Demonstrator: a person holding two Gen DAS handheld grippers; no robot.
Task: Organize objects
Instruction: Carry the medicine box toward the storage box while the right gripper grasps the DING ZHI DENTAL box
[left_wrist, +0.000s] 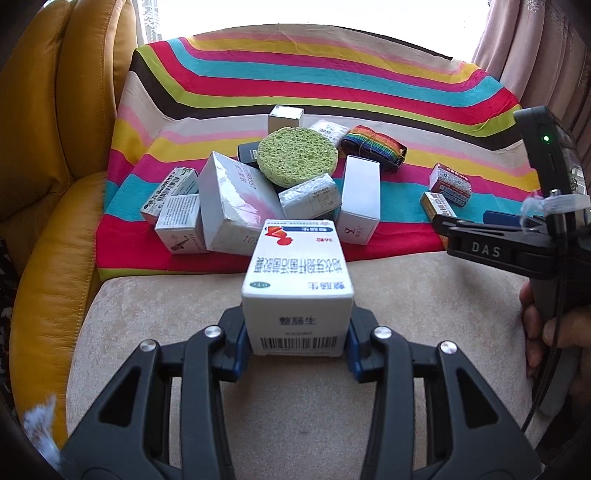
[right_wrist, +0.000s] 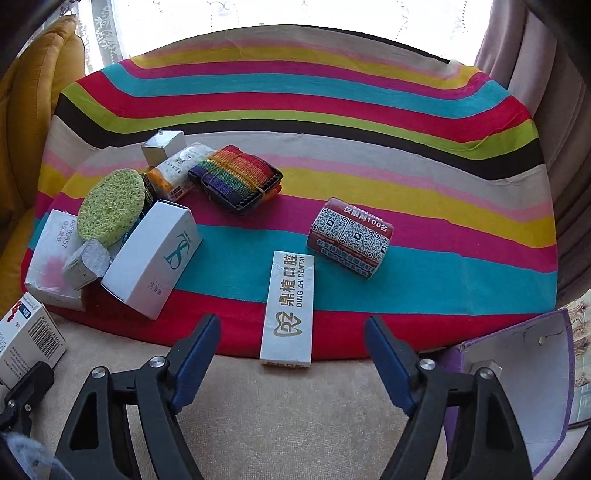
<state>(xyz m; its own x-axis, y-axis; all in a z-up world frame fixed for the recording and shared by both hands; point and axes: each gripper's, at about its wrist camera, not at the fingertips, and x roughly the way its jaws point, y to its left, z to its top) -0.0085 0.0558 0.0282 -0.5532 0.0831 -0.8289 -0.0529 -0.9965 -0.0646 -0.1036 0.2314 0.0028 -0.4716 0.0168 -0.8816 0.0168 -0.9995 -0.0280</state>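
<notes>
My left gripper (left_wrist: 295, 332) is shut on a white medicine box (left_wrist: 297, 280) with a barcode, held above the beige cushion; the box also shows at the left edge of the right wrist view (right_wrist: 26, 332). My right gripper (right_wrist: 291, 354) is open and empty, its fingers either side of the near end of a white dental box (right_wrist: 290, 310) lying on the striped cloth. A red QR-code box (right_wrist: 351, 236) lies just beyond. A pile of boxes with a green sponge (left_wrist: 297, 155) on top sits at the left, with a rainbow strap bundle (right_wrist: 236, 177) behind.
The striped cloth (right_wrist: 332, 92) covers the back of the beige seat (left_wrist: 295, 406). A yellow leather armrest (left_wrist: 48, 147) stands at the left. An open purple box (right_wrist: 517, 387) sits at the right. Curtains hang behind.
</notes>
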